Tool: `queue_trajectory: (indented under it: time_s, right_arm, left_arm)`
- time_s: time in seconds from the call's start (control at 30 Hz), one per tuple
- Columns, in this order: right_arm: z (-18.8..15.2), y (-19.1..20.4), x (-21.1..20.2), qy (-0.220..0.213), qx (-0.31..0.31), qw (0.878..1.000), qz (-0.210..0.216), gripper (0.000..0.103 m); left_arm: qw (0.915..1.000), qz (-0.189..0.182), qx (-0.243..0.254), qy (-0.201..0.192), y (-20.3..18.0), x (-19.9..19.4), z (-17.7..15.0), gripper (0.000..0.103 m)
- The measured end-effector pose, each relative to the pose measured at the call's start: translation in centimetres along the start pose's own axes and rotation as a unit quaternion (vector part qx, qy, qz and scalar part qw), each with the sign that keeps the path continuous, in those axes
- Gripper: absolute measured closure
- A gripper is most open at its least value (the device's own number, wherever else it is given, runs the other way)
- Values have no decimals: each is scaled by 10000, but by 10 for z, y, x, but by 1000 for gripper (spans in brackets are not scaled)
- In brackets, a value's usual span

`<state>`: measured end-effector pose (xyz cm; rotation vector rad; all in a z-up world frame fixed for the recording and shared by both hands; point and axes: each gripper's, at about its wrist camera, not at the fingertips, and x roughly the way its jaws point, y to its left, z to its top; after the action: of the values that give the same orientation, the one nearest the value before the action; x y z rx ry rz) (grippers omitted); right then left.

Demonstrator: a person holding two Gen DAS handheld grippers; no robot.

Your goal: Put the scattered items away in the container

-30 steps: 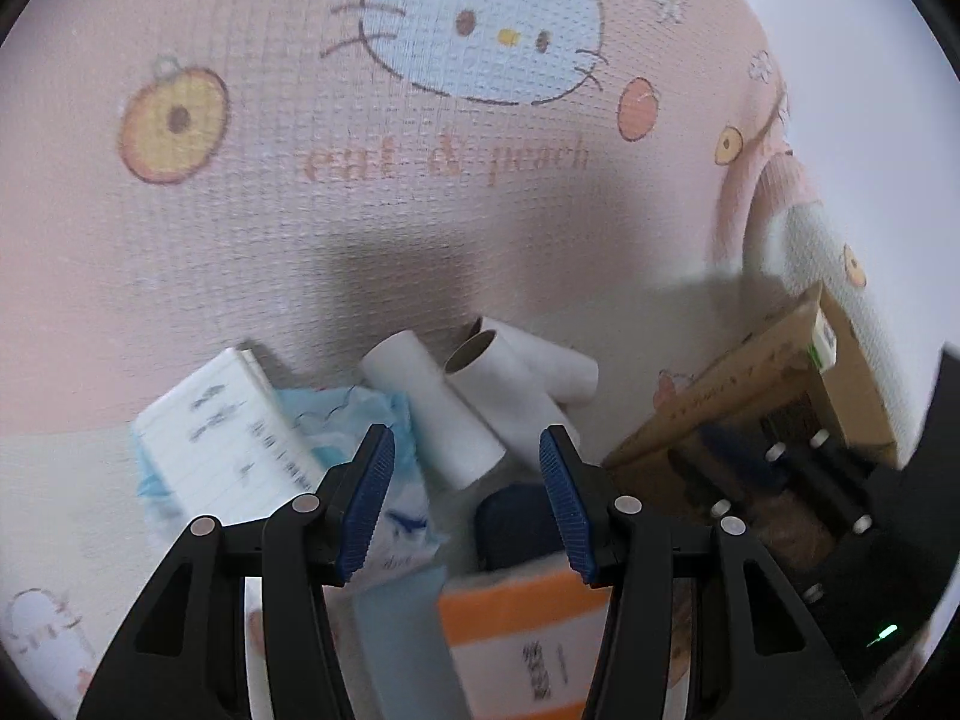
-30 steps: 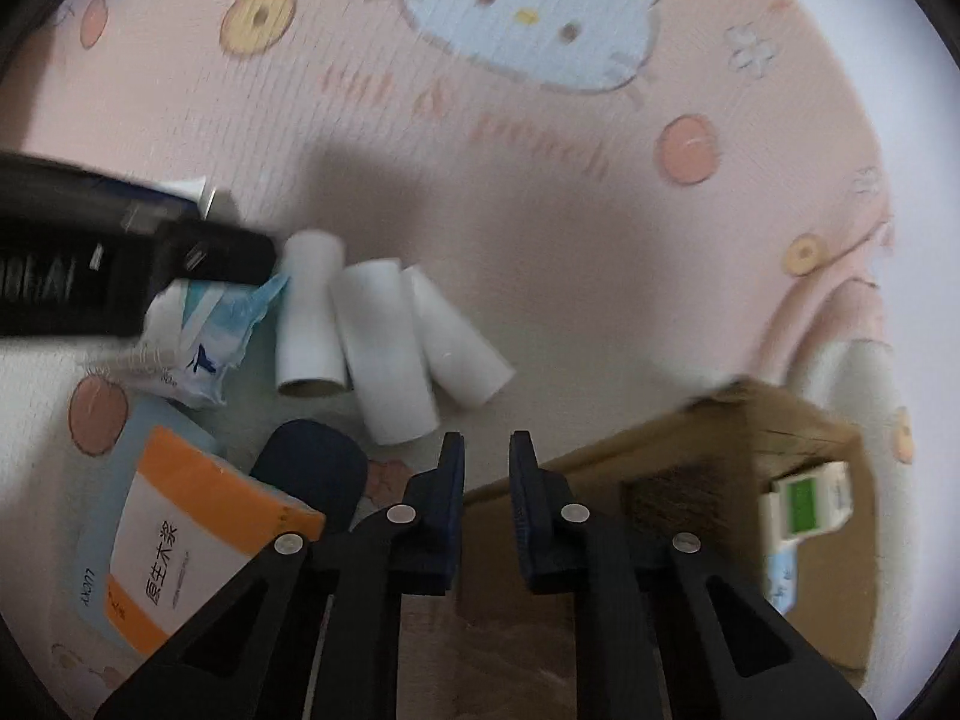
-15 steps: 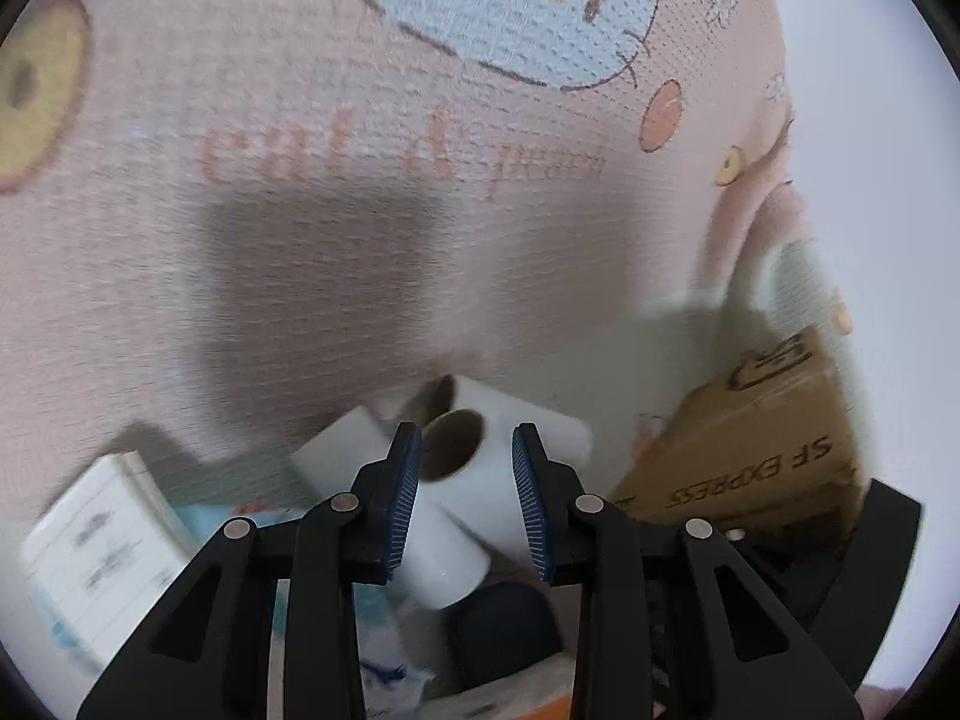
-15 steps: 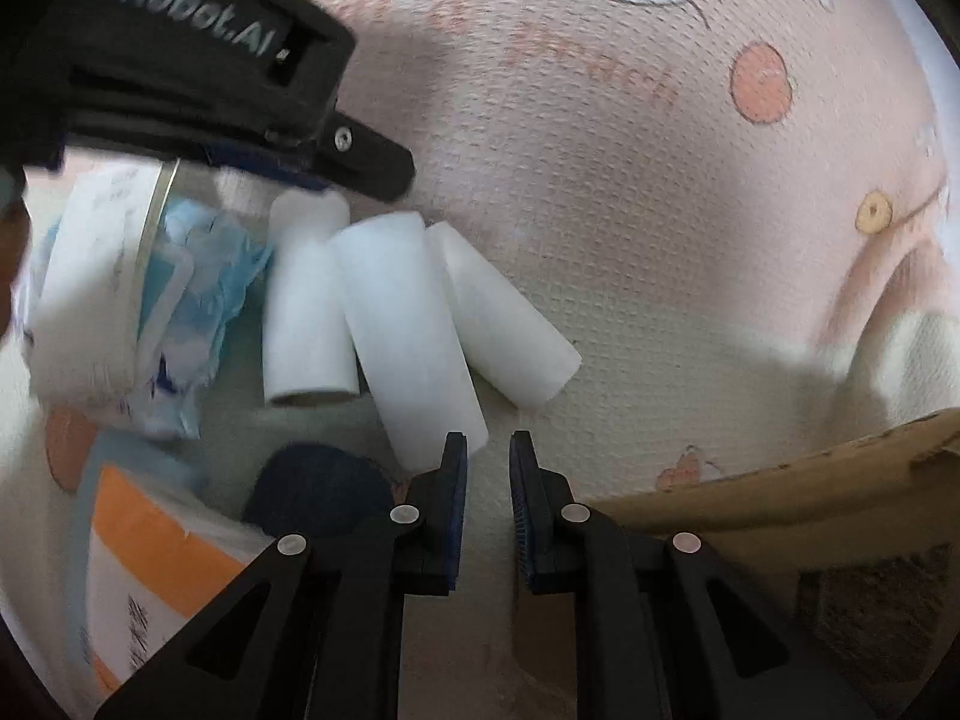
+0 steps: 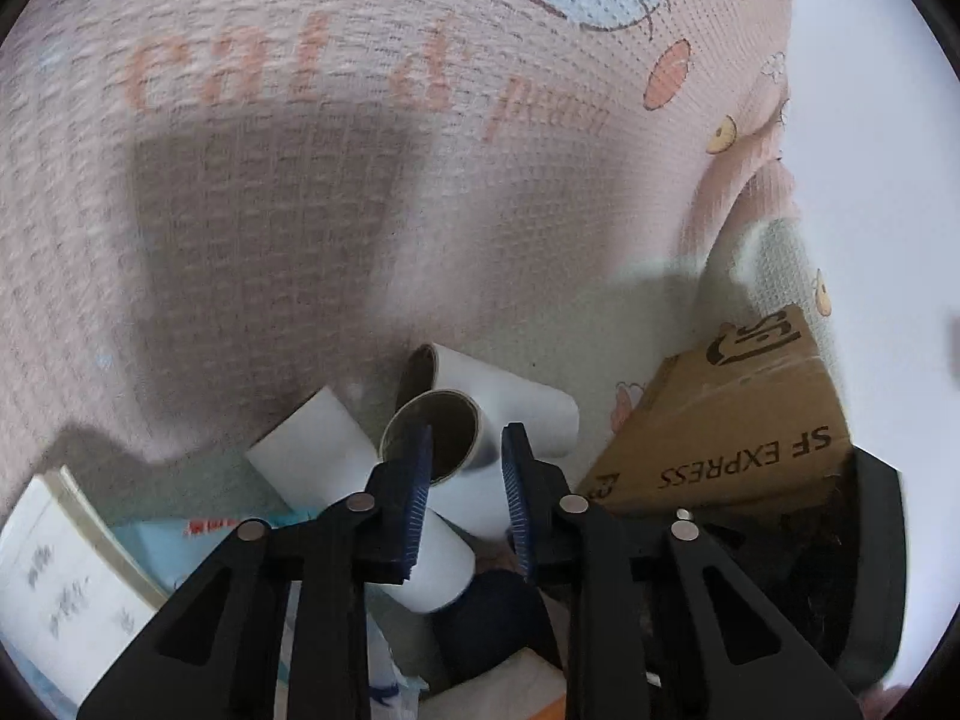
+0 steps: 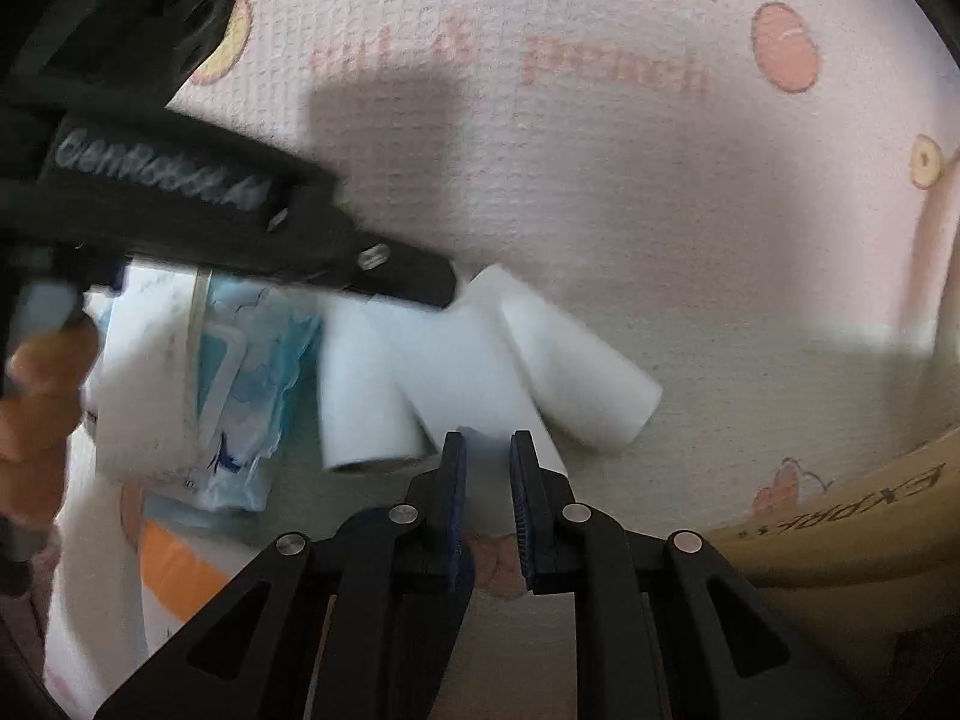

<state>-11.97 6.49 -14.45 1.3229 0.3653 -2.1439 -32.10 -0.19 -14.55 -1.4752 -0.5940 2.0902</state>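
Three white cardboard tubes lie side by side on a pink cartoon mat [image 5: 300, 180]. My left gripper [image 5: 465, 438] has its jaws closing at the open end of the middle tube [image 5: 447, 564]. One pad sits in front of the tube's mouth, the other outside its wall, and no squeeze shows. The left tube [image 5: 312, 456] and right tube [image 5: 516, 402] lie on either side. My right gripper [image 6: 487, 438] is shut and empty, low over the middle tube's [image 6: 462, 372] near end. The brown cardboard box [image 5: 732, 432] stands to the right.
A white printed box [image 5: 54, 564], a blue packet [image 6: 252, 372], an orange and white tissue pack [image 6: 174, 564] and a dark blue item [image 5: 486, 618] lie left of and before the tubes. A person's hand [image 6: 36, 396] is at the left edge.
My left gripper came forward and down onto the tubes and its jaws narrowed from wide apart. My right gripper sank closer to the tubes and stayed shut.
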Motion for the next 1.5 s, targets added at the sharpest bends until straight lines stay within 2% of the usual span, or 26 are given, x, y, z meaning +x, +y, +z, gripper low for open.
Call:
queue_trajectory:
  time_s: [0.1, 0.3, 0.4, 0.43, 0.47, 0.5, 0.57, 0.63, 0.73, 0.83, 0.9, 1.0, 1.03, 1.1, 1.2, 1.3, 1.37, 1.43, 1.5]
  right_arm:
    - [-2, -3, 0, -75, 120, 9995, 285, 90]
    - [-7, -13, 7, -77, 639, 9903, 1230, 90]
    - [-11, -19, 21, 176, 1140, 9728, 2011, 90]
    - [-13, -22, 25, 213, 1320, 9661, 2208, 90]
    - [-14, -22, 24, 172, 1396, 9648, 2222, 90]
    - [-15, -22, 23, 130, 1382, 9678, 2102, 90]
    - [-13, -15, 17, 19, 1017, 9841, 1456, 90]
    - [-11, -1, 8, -61, 415, 9969, 670, 90]
    - [-10, 17, 2, 84, -267, 9989, -383, 90]
    - [-4, 19, 6, 417, -485, 9944, -840, 90]
    - [-1, 18, 15, 782, -475, 9894, -1125, 90]
    - [-1, 8, 25, 1044, -240, 9881, -1107, 90]
    - [-1, 5, 25, 1034, -164, 9883, -1107, 90]
    - [-1, 2, 26, 1030, -160, 9887, -1074, 89]
    - [8, 0, 40, 1267, -479, 9846, -1103, 85]
    - [4, 7, 43, 1252, -611, 9821, -1264, 82]
    - [3, 8, 45, 1199, -653, 9821, -1298, 78]
    - [5, 6, 50, 1106, -653, 9837, -1259, 73]
    - [6, 0, 49, 940, -689, 9867, -1133, 68]
  left_arm:
    - [9999, -89, -72, -17, 5, -9, -8, 84]
    - [9997, -163, -161, -126, 6, -36, -36, 86]
    - [9997, 87, -69, -208, 1, -41, -47, 86]
    - [9995, 223, -44, -228, 1, -41, -49, 86]
    - [9987, 423, -55, -261, 1, -41, -51, 86]
    - [9975, 642, -79, -269, 3, -41, -52, 88]
    - [9923, 1195, -33, -326, 4, -40, -54, 94]
    - [9896, 1410, 38, -292, 9, -40, -56, 94]
    - [9924, 1180, -139, -322, 18, -44, -58, 94]
    - [9951, 812, -147, -550, 20, -54, -55, 93]
    - [9963, 641, -103, -569, 18, -55, -48, 83]
    - [9983, 121, 72, -567, 15, -48, -33, 68]
    - [9984, -6, 74, -563, 17, -44, -27, 68]
    - [9990, -25, -137, -429, 21, -32, -14, 68]
    - [9993, -306, -120, -200, 21, -22, -2, 68]
    - [9999, -95, -19, 44, 18, -10, 6, 70]
    - [9999, -129, -45, 52, 19, -10, 7, 70]
    - [9993, -294, -176, 116, 22, -8, 10, 70]
    - [9973, -609, -363, 195, 25, -4, 10, 70]
